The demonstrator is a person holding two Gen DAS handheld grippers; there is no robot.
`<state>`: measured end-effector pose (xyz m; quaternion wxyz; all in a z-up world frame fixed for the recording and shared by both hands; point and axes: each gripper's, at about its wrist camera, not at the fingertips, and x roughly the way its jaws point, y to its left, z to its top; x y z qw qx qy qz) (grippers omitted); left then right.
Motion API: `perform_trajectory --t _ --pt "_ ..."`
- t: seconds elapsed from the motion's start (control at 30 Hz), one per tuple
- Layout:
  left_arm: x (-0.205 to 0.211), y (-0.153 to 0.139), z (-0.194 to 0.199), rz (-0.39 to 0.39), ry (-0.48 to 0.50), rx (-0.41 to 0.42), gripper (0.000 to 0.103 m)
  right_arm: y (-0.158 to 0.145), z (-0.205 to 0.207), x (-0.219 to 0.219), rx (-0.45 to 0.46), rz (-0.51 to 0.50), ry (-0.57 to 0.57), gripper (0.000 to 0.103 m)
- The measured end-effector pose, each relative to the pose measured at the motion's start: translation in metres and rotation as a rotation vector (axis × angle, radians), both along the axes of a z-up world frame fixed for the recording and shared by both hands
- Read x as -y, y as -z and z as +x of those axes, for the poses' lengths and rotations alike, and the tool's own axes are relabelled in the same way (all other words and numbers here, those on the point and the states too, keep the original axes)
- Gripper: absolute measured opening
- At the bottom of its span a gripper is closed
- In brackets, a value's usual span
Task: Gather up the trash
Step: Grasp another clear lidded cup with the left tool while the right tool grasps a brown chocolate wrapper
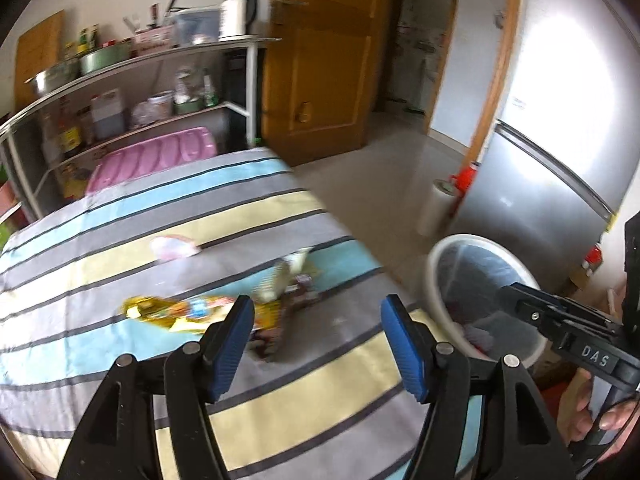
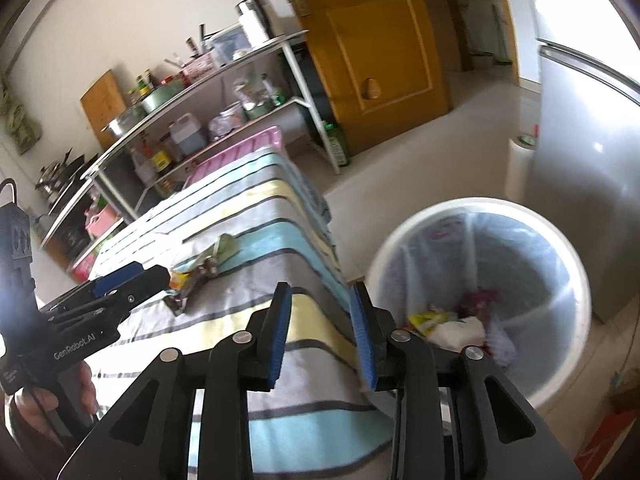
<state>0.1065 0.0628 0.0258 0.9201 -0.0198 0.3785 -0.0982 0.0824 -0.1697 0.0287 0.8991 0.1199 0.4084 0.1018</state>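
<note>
1. On the striped table cloth [image 1: 120,248], farthest left, a pale pink-white wrapper [image 1: 174,246] lies alone, well apart from both grippers.
2. Nearer, a gold-yellow snack wrapper [image 1: 176,310] stretches left to right, its right end touching or hidden behind the left finger of the left gripper [image 1: 316,316].
3. The left gripper's jaws stand wide and empty. A cream-and-brown wrapper pile [image 1: 286,284] lies just ahead of the gap, slightly left of centre, its long axis running away from the fingers.
4. The right gripper [image 2: 320,316] hangs over the table's edge beside the bin, jaws moderately apart, holding nothing.
5. The white lined trash bin [image 2: 576,264] stands on the floor at right, with discarded wrappers [image 2: 444,320] inside.
6. Judgement: the left gripper is nearer the remaining trash; a short forward-and-down reach suits it.
</note>
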Motion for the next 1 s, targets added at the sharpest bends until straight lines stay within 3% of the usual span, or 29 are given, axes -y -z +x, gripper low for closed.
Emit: perform_trajectory --t 0.43,0.73,1.0 --pt "-0.087 0.013 0.0 -0.007 -0.167 -0.03 0.072 0.015 0.038 -0.081 -0.021 -0.033 -0.155 0.042" --pt "-0.121 0.025 0.011 -0.043 -0.198 -0.062 0.073 0.029 0.066 -0.126 -0.076 -0.035 -0.212 0.045" --pt "-0.122 0.025 0.035 -0.045 -0.177 -0.064 0.073 0.043 0.085 -0.144 -0.124 -0.047 -0.194 0.045"
